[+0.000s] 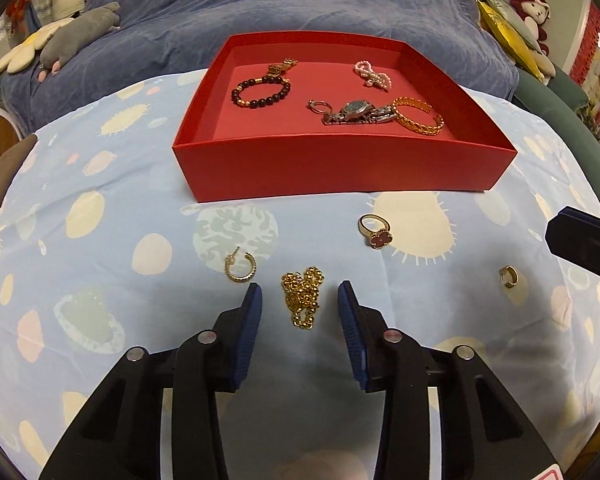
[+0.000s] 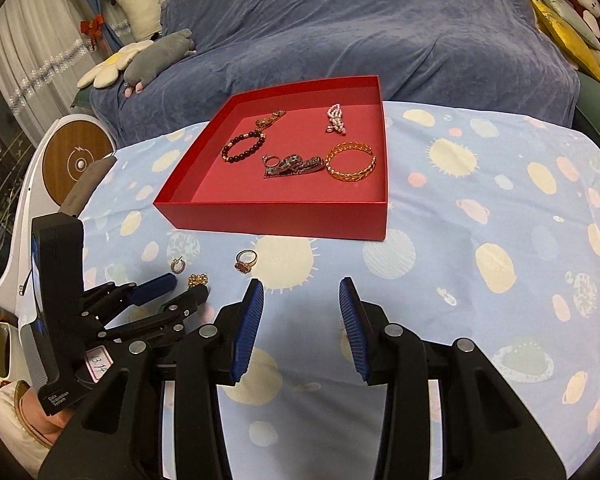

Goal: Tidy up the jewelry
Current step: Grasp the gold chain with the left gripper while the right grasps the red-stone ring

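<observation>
Fingers of the left gripper stand either side of the gold chain necklace, which lies in a loose heap on the cloth-covered counter in front of the red tray. The blue pads are part open with a clear gap on each side of the heap, so nothing is gripped yet. The right gripper is likewise part open and empty, held over bare cloth to the right of the loose pieces.

The chain looks light and wholly limp: it should drape and slide rather than hold a shape, and its small smooth links may slip from a shallow pinch. My judgement is that the best hold is across the thick middle of the heap, where several strands and the small round pendant overlap, with the pads brought low to the cloth so that they close on a bundle and not on a single strand. A hold on one end would likely leave the rest trailing, to snag on the tray wall.

Other pieces still on the cloth are a gold hoop earring just left of the chain, a gold ring with a red clover stone further back to the right, and a second small earring well off to the right. Inside the tray lie a dark beaded bracelet, a wristwatch, a gold chain-link bangle and a pearl piece.
</observation>
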A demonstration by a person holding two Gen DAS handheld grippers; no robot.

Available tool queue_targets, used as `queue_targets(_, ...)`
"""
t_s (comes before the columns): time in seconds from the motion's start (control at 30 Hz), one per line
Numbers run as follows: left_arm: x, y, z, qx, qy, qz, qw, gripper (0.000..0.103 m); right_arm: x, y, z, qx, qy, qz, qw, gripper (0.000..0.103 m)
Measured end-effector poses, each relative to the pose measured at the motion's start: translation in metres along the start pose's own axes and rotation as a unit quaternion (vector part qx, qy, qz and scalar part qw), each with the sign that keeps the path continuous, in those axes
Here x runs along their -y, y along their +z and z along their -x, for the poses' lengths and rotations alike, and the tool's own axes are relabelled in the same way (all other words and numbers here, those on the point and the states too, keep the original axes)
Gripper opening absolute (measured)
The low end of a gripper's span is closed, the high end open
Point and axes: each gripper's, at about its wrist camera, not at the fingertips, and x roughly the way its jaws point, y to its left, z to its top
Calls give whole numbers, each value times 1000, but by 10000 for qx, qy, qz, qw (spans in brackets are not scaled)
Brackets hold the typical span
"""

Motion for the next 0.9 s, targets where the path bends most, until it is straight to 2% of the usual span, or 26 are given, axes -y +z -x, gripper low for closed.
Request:
queue_targets(0.13, 4, -1, -1, 79, 71, -113, 9999, 20, -3, -1, -4, -60, 14, 45, 10000, 38)
queue_targets(0.17, 3, -1, 0, 80, 41, -93, 9999, 9, -4, -2, -5, -77, 14, 61, 10000, 38)
queue_targets(0.2, 1, -1, 0, 61, -24, -42, 10000, 7, -6, -2, -7, -91, 20, 78, 9999, 38)
queue_targets(0.3, -5, 0, 4, 11, -194, 120, 9997, 7, -12, -2, -11, -124, 29, 159, 9998, 38)
queue_targets(0.6, -32, 12, 44, 316, -349, 536, 9975, 7, -32, 5, -35, -215, 190, 275, 9992, 38)
queue_targets(0.77, -53, 21, 63, 506, -333, 761, 9953, 7, -48, 8, -59, -283, 220, 448, 9984, 38)
queue_targets(0.9, -66, 22, 64, 515, -319, 890, 9942, 7, -60, 9, -78, -408, 191, 552, 9975, 35)
